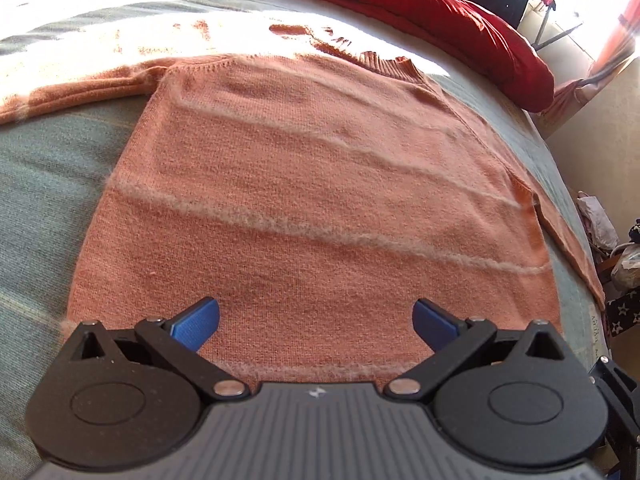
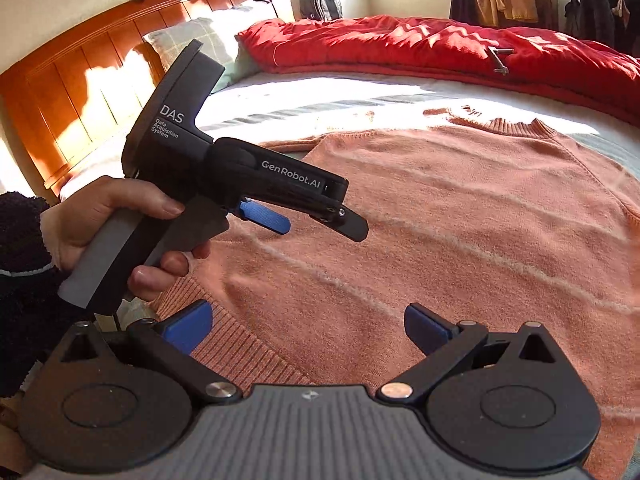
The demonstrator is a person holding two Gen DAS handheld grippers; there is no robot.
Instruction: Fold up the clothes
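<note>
Both claws gape over sweater, collar pointing away.

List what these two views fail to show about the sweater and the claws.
- Sweater left sleeve: left wrist view, cuff lost in sun glare.
- Right sleeve: drapes over the bed edge, end cut off.
- Sweater hem: left wrist view, hidden behind the left claw.
- Right claw: body covers the sweater beneath.

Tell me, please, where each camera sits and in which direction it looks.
Left wrist: on the left tool, low over the hem, facing up the sweater toward the red duvet.
Right wrist: on the right tool, facing the headboard; the left hand shows.
Shared: sweater, duvet, both tools open.
</note>
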